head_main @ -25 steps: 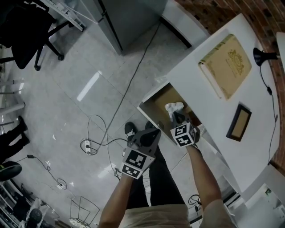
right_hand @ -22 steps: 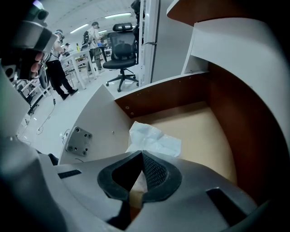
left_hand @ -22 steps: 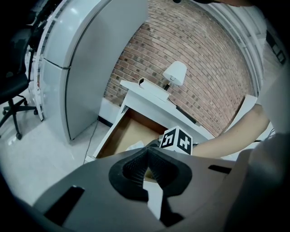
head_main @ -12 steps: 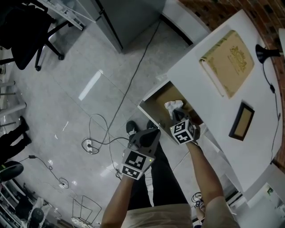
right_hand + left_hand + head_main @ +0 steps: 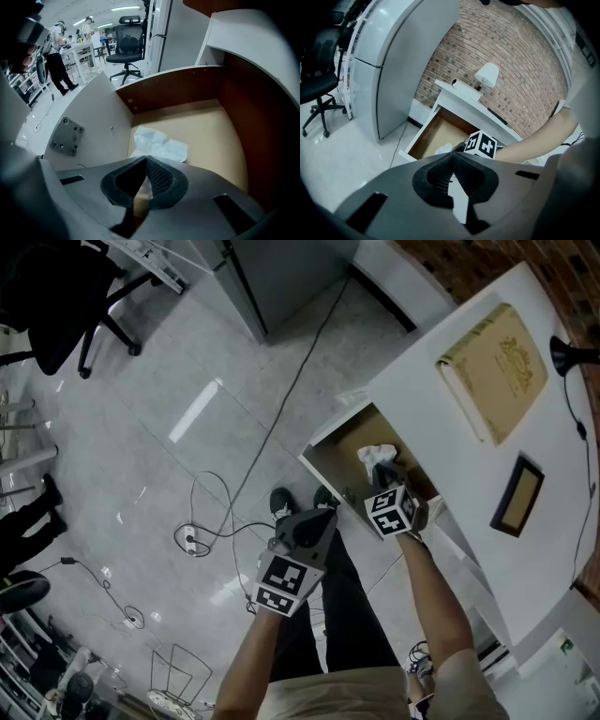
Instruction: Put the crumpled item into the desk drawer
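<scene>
The crumpled white paper-like item (image 5: 159, 143) was found inside the open tan-floored desk drawer (image 5: 206, 126), low over its bare bottom and close to the wall that lay at the left of the right gripper view. Whether it rested on the bottom or hung just above it could not be told. The right gripper (image 5: 146, 159) was reached into the drawer. Its fingers were clenched together at the tips, with the near edge of the item caught right there, so the item was judged to be pinched by an edge rather than let go.

The same was shown from the head view. The item (image 5: 378, 457) lay within the drawer (image 5: 339, 448), just ahead of the right gripper (image 5: 383, 482) and beside the edge of the white desk surface (image 5: 441, 418). The left gripper (image 5: 451, 157) was held apart from the drawer, over the floor, with its fingers closed on nothing.

The task was judged to be nearly done, since the item had been brought into the drawer. What was left was for the right fingers to be opened, the item to be dropped onto the drawer bottom, and the gripper to be drawn out. Closing the drawer was not asked for by the task.
</scene>
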### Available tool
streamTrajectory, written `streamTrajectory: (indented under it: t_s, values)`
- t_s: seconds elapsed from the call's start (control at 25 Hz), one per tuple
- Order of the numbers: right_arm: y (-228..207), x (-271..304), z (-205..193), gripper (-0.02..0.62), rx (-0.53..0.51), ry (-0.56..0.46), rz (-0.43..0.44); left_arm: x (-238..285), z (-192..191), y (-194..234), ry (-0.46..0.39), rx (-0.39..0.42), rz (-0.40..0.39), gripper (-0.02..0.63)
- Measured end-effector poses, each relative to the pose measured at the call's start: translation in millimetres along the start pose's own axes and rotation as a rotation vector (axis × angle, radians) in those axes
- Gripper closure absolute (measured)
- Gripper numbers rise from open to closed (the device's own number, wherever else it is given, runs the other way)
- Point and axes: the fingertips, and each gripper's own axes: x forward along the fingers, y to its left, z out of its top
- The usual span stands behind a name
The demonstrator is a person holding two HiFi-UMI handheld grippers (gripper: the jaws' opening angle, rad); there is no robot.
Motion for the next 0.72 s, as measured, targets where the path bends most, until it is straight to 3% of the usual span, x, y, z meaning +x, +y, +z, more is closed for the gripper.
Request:
streamTrajectory:
  t_s: [0.24,0.72]
  values:
    - [-3,-4,4,0.528,0.014,-0.015,-0.026,-6,-4,2,0.002,-0.003,0.006,0.591]
    - [4,-28,15,0.529,0.067,-0.068,-0.04,-15,-3,-2,0.002,0.02,-0.008,0.591]
